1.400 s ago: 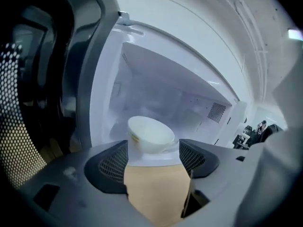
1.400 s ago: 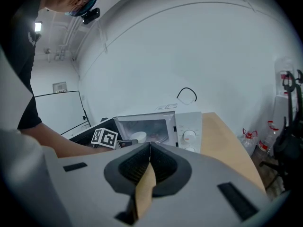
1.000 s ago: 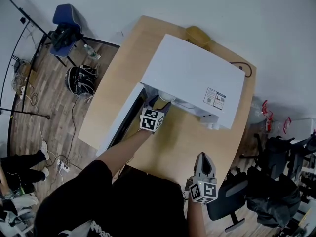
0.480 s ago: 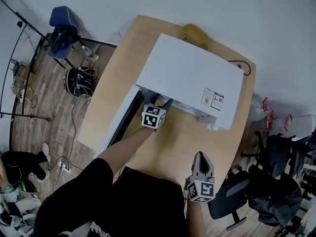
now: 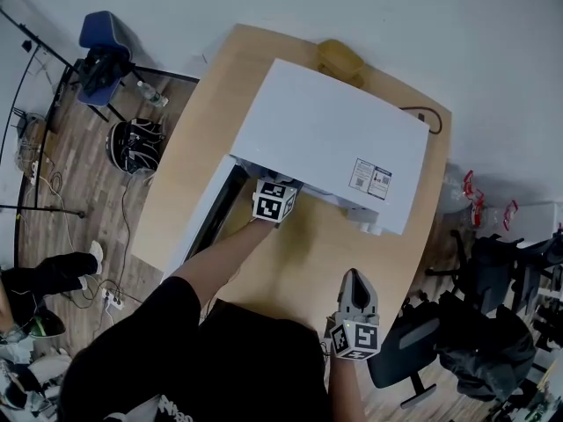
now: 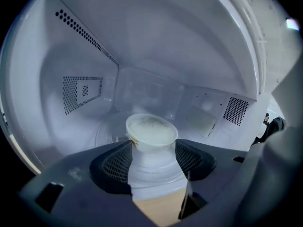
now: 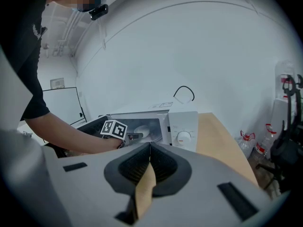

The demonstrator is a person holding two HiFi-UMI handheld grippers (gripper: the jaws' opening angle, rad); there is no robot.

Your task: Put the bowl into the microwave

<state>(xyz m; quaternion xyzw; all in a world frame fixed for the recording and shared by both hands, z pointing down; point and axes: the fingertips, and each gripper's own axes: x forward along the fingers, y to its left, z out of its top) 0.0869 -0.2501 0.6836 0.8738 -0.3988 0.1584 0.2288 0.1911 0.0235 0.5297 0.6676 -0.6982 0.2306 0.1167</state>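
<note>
Wood floor [image 5: 79, 165], white wall [image 5: 457, 25]. Wooden table [image 5: 299, 266] carries white microwave [image 5: 325, 139], door [image 5: 207, 222] swung open to left. Left forearm [image 5: 220, 262] stretched forward. Left gripper [image 6: 151, 150] deep in cavity, jaws wide, clamped on bowl [image 6: 151, 131] at tips, over turntable [image 6: 108, 132]. Right gripper [image 5: 355, 280] hangs by table's near edge, pointing at microwave, jaws pressed together, nothing between.

Wood table [image 5: 299, 262] carries 1 white microwave [image 5: 334, 139], door open. Tan object [image 5: 339, 60] behind microwave, black cable [image 5: 435, 123] off its right-rear corner.
</note>
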